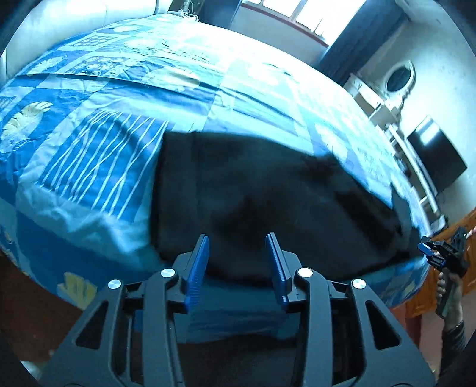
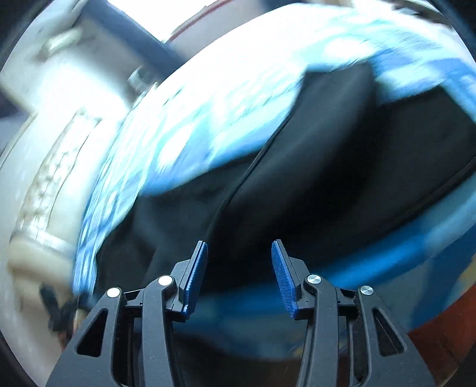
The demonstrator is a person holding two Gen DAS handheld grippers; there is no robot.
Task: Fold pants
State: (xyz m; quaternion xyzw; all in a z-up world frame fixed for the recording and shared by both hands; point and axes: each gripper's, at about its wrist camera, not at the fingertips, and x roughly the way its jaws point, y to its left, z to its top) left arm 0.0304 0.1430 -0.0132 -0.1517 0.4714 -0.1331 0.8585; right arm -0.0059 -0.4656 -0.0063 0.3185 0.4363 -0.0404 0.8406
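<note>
Black pants (image 1: pixel 267 193) lie folded flat on the blue patterned bedcover (image 1: pixel 104 148), near the bed's front edge. My left gripper (image 1: pixel 238 236) hovers over their near edge, open, with nothing between the blue pads. At the far right edge of the left wrist view, a hand holds my right gripper (image 1: pixel 426 249) beside the pants' right end. In the blurred right wrist view the pants (image 2: pixel 327 178) show a seam running up from the left finger. There my right gripper (image 2: pixel 240 243) stands open above the cloth, holding nothing.
A white headboard (image 1: pixel 74 26) and a window (image 1: pixel 312 15) lie beyond the bed. A white dresser with an oval mirror (image 1: pixel 398 79), a dark screen (image 1: pixel 437 160) and a wooden cabinet (image 1: pixel 446 232) stand on the right. White furniture (image 2: pixel 44 148) fills the left of the right wrist view.
</note>
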